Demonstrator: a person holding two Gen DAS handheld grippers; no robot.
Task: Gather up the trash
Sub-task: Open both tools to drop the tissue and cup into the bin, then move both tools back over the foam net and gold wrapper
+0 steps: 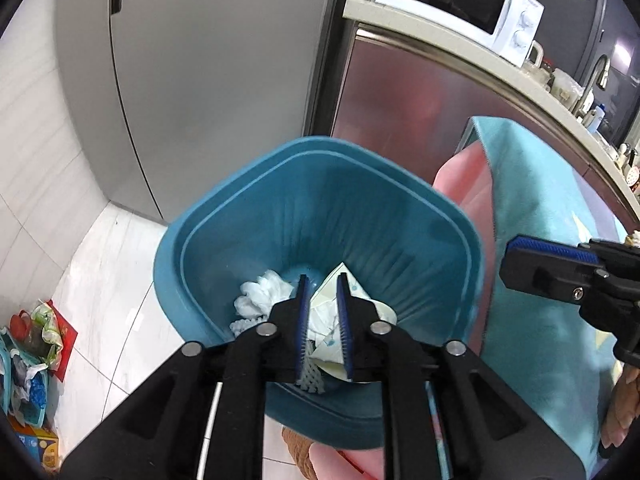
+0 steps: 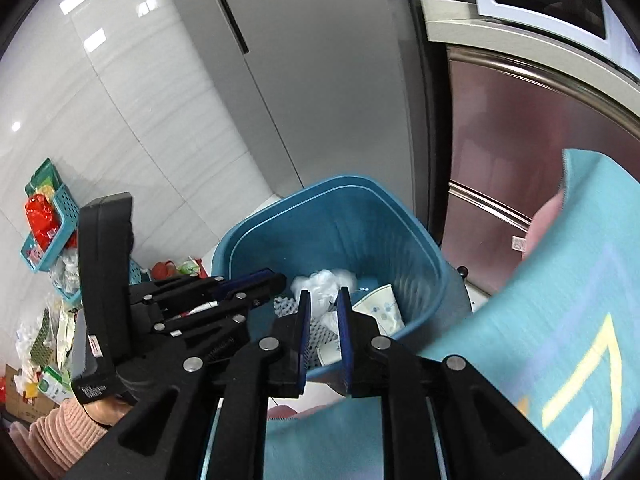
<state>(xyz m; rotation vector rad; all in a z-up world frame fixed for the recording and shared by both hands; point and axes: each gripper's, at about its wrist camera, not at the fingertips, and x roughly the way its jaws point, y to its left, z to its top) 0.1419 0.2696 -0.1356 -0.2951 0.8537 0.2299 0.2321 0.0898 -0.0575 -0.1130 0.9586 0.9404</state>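
Blue bin holds tissue, seemingly cups.

Crumpled tissue and paper cup in the bin — fridge behind.

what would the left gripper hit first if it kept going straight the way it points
Probably the crumpled paper trash lying in the blue trash bin; the left gripper points down into its opening, though depth is hard to judge.
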